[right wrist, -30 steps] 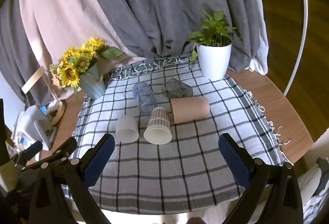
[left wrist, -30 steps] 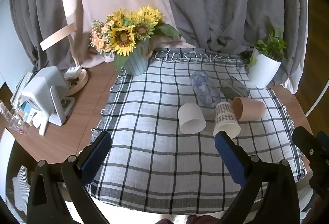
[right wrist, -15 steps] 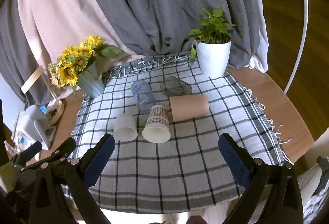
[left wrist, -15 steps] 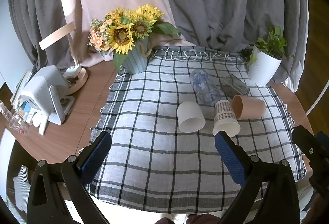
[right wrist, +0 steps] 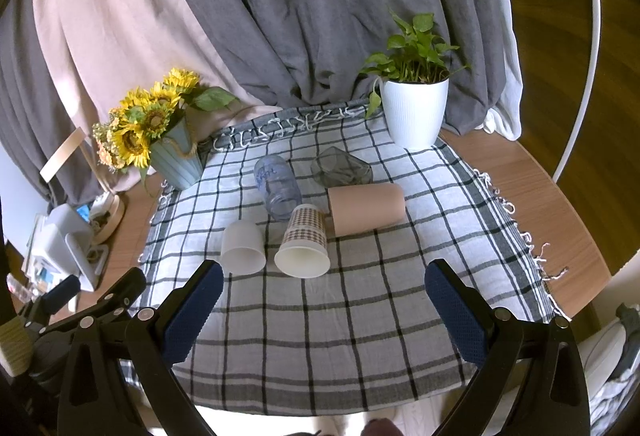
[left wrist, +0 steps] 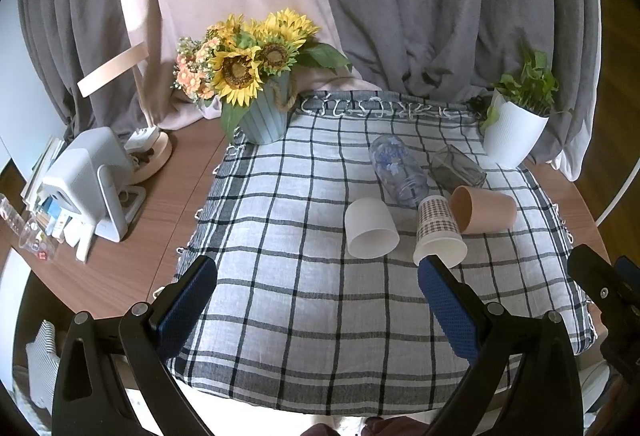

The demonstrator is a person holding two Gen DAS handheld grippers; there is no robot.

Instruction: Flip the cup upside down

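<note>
Several cups lie on their sides on a checked cloth [left wrist: 304,300] [right wrist: 360,316]: a white cup [left wrist: 370,228] [right wrist: 242,246], a checker-patterned paper cup [left wrist: 438,230] [right wrist: 304,242], a tan cup [left wrist: 484,209] [right wrist: 366,209], a clear blue-printed glass [left wrist: 396,167] [right wrist: 278,185] and a dark glass [left wrist: 456,167] [right wrist: 340,167]. My left gripper [left wrist: 316,300] is open and empty near the cloth's front edge. My right gripper [right wrist: 320,304] is open and empty, in front of the cups.
A sunflower vase [left wrist: 264,115] [right wrist: 176,155] stands at the cloth's back left. A white plant pot [left wrist: 514,131] [right wrist: 414,115] stands at the back right. A lamp base [left wrist: 150,155] and a white device [left wrist: 92,179] sit on the wooden table to the left. Curtains hang behind.
Both grippers have drifted slightly back and upward; the cups look a little farther off. Nothing on the cloth has moved.
</note>
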